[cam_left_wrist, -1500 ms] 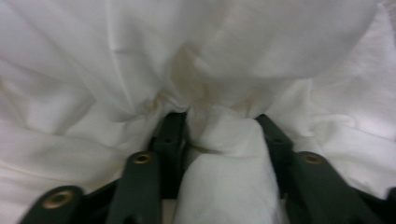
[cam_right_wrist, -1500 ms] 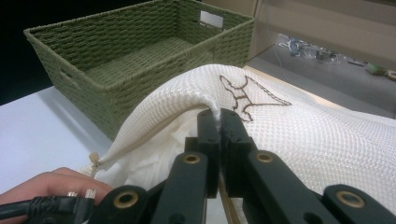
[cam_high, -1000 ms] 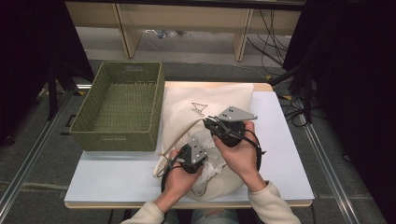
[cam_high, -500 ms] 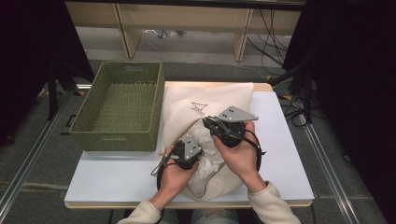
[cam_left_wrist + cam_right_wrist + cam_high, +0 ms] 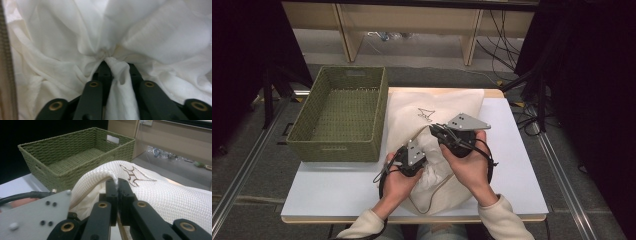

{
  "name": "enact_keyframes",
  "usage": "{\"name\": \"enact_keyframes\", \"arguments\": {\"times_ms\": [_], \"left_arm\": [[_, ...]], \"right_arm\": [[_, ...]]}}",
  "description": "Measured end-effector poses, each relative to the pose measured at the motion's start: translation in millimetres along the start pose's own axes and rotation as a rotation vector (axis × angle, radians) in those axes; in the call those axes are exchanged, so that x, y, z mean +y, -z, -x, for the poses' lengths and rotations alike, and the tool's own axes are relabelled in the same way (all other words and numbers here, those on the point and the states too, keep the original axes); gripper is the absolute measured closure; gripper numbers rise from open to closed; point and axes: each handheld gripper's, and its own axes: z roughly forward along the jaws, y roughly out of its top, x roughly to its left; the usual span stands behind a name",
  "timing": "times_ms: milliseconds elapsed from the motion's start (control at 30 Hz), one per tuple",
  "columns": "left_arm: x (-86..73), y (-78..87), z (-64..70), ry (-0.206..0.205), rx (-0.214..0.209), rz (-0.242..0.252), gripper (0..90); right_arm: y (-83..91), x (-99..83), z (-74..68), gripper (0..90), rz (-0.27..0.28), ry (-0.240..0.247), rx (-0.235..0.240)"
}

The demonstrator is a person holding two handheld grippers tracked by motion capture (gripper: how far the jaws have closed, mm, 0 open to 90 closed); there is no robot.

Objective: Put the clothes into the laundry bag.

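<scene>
One white table, one of everything else but the grippers, which number two.

One green woven basket, empty, at the table's far left. A small pale label plate sits on its far end wall and another on its near wall; no writing can be read on either.

One cream drawstring bag, just right of the basket and touching its side. It runs from the far table edge to the near edge. One printed mark on the cloth, a thin dark line drawing; it has no legible lettering. No brand seen. A cord loop trails from the bag near the table's front edge.

Right gripper: jaws pressed together on a raised fold of the bag's waffle-weave edge, lifted off the rest of the cloth.

Left gripper: nearer the person, jaws clamped on a bunched tuft of the bag's thin white inner fabric, which gathers to a knot-like pucker at the tips.
</scene>
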Motion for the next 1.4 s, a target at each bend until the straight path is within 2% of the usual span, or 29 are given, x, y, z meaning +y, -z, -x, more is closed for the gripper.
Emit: {"name": "enact_keyframes", "arguments": {"times_ms": [33,67,133,200,267,300,367,400,467,533,567,600,633,667,700,800,867,933,1000,1033,1233,1300,1367,1400], "left_arm": [[-0.3,1.3,1.7,0.002,-0.010,0.016,73.1],[-0.5,4.7,1.2,-0.017,-0.032,0.003,68.6],[-1.4,12.0,2.1,-0.016,-0.064,0.005,56.7],[-2.2,21.2,2.8,-0.003,-0.071,0.040,48.2],[-2.9,32.5,1.3,0.000,-0.074,0.050,42.2],[-3.1,38.7,-1.1,-0.012,-0.083,0.040,40.9],[-4.3,47.7,-0.7,0.003,-0.104,0.063,38.8],[-5.1,51.5,0.3,-0.005,-0.103,0.059,38.0],[-6.9,56.1,3.4,-0.034,-0.128,0.027,35.0],[-8.5,56.8,9.5,-0.022,-0.156,0.037,32.9],[-8.6,56.9,10.9,-0.048,-0.160,0.025,31.8],[-8.9,55.1,14.0,-0.052,-0.175,0.026,30.8],[-9.1,53.5,15.1,-0.076,-0.178,0.012,30.1],[-9.5,50.8,16.5,-0.085,-0.179,0.004,29.9],[-11.0,46.6,19.2,-0.074,-0.197,-0.007,29.7],[-14.6,34.5,21.6,-0.107,-0.190,-0.050,30.7],[-17.0,27.5,22.2,-0.146,-0.175,-0.094,34.1],[-19.6,19.9,24.2,-0.166,-0.164,-0.112,38.3],[-22.7,11.7,26.3,-0.175,-0.147,-0.127,43.4],[-23.5,8.7,25.8,-0.197,-0.139,-0.151,45.4],[-26.8,-6.4,28.0,-0.227,-0.111,-0.185,58.7],[-25.8,-7.9,28.4,-0.225,-0.105,-0.200,62.3],[-26.4,-10.5,28.0,-0.217,-0.094,-0.187,67.8],[-25.9,-10.7,26.7,-0.213,-0.093,-0.200,71.4]], "right_arm": [[0.4,-0.3,0.8,88.7,-0.002,-0.004,-0.001],[0.6,-0.5,2.0,88.7,-0.007,-0.001,-0.007],[0.1,-1.2,2.8,88.6,-0.012,-0.013,-0.002],[0.2,-1.0,3.2,88.7,-0.006,-0.010,-0.009],[-0.1,-0.8,2.9,88.6,-0.006,-0.016,0.001],[-0.1,-0.8,3.1,88.7,-0.005,-0.013,-0.003],[-0.4,-0.8,3.1,88.6,-0.006,-0.015,-0.001],[0.0,-0.7,3.2,88.6,-0.007,-0.008,-0.008],[0.0,-0.7,2.4,88.6,-0.013,-0.007,-0.007],[-0.5,-0.9,1.9,88.6,-0.008,-0.004,-0.012],[-0.6,-0.9,1.8,88.6,-0.011,-0.007,-0.009],[0.0,-0.8,1.8,88.6,-0.022,-0.013,0.000],[0.0,-0.9,2.1,88.6,-0.021,-0.014,0.000],[0.3,-0.8,2.5,88.6,-0.022,-0.014,0.000],[0.4,-0.8,2.7,88.6,-0.022,-0.013,0.000],[0.5,-0.8,2.9,88.6,-0.021,-0.007,-0.003],[0.1,-1.0,2.7,88.5,-0.022,-0.008,-0.001],[0.4,-0.8,3.4,88.6,-0.019,0.008,-0.013],[-0.1,-1.1,2.3,88.6,-0.025,-0.008,-0.002],[-0.2,-1.2,2.2,88.6,-0.025,-0.006,-0.002],[-1.1,-1.7,2.2,88.6,-0.029,0.002,-0.002],[-1.0,-1.7,2.6,88.6,-0.030,0.000,-0.002],[-1.0,-1.8,1.7,88.6,-0.035,-0.010,0.005],[-0.6,-1.8,1.0,88.6,-0.037,-0.021,0.001]]}}
